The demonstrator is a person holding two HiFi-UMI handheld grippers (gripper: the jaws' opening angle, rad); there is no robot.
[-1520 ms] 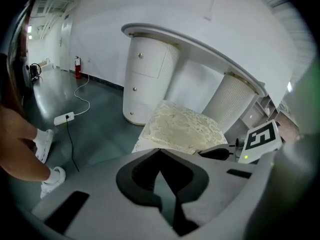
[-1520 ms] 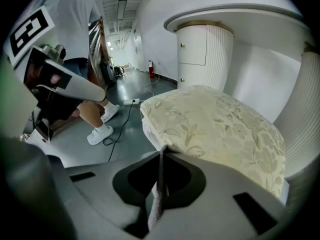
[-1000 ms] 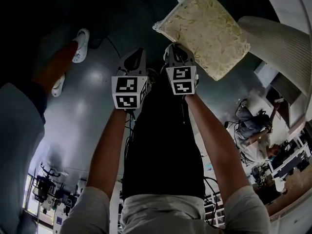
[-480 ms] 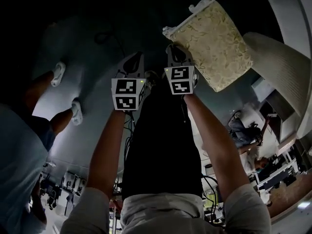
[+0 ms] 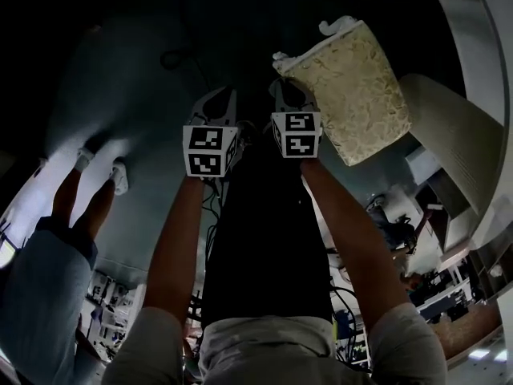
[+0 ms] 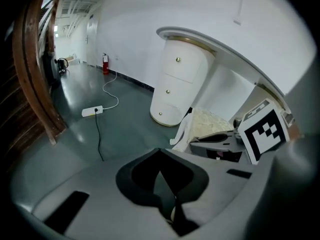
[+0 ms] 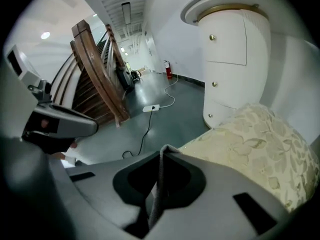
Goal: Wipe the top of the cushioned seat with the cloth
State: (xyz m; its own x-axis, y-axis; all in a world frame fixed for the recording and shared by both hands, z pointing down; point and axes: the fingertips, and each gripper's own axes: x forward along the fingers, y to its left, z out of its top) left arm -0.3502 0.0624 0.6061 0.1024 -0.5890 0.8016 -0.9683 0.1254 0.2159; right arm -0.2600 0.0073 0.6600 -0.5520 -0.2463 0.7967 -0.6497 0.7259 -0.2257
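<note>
The cushion (image 5: 353, 95), cream with a leafy pattern, hangs off the floor at the far right, and it's the right claw (image 5: 290, 95) that has it, clamped shut on a thin fabric edge at the cushion's near-left corner. The right gripper view makes that plain: the edge runs straight up between the closed jaws of the claw (image 7: 159, 184) while the padded body of the cushion (image 7: 255, 144) swells out to the right. Just beside it, to the left, the left claw (image 5: 218, 107) is level with its partner, jaws closed together, and I can't see anything held between them in its own view (image 6: 161, 179). From there the cushion (image 6: 207, 124) peeks out at the right, behind the right gripper's marker cube (image 6: 262, 129). Beyond the cushion stands a rounded white cabinet (image 7: 232, 69) with small gold knobs down its front, tucked under a curved white top. Grey-green floor (image 6: 120, 129) spreads out to the left, with a white power strip (image 6: 92, 111) and its cable lying on it, and a red fire extinguisher (image 6: 105, 64) stands against the far wall. A wooden stair rail (image 7: 97, 79) rises at the left. In the head view a second person's legs and white shoes (image 5: 96, 175) are at the left.
</note>
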